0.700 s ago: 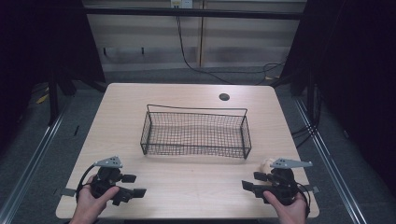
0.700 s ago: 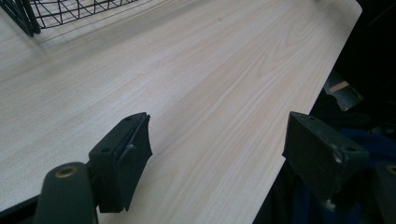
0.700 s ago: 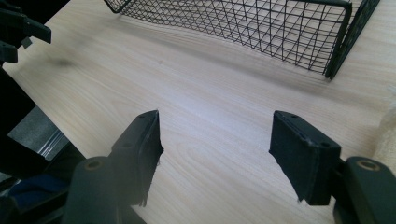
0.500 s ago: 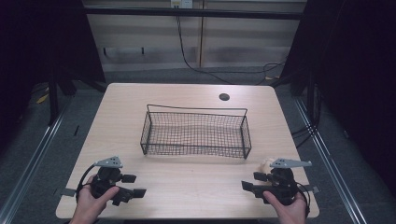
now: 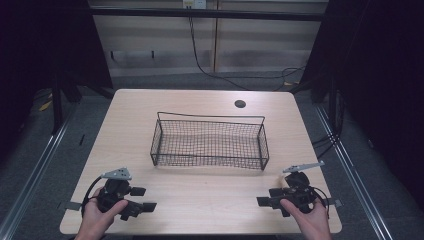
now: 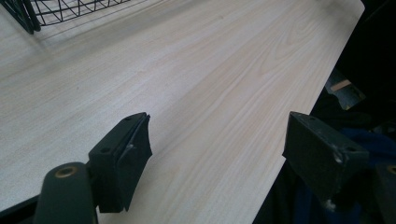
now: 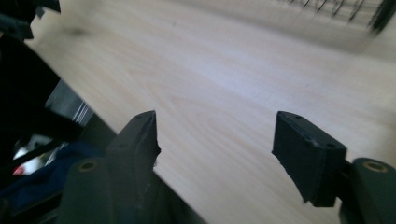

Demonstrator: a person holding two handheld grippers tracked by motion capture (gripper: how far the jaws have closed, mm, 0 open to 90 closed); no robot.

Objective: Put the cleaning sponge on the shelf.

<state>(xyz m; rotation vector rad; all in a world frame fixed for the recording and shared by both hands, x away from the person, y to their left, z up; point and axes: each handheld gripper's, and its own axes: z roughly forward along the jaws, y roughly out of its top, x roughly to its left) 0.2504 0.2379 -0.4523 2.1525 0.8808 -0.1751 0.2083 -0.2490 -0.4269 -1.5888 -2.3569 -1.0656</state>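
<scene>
Fingers (image 6: 126,158) on both grippers gape wide, holding nothing; you rest them at the table's (image 5: 200,195) near corners, flanking the basket (image 5: 210,142).

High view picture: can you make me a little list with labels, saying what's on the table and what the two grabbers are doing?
table: pale wooden table with a small dark round hole
basket: black wire basket, mid-table, nothing seen inside
left gripper: near front left corner, jaws open, holding nothing
right gripper: near front right corner, jaws open, holding nothing
pointing: both jaws face inward, toward each other
</scene>
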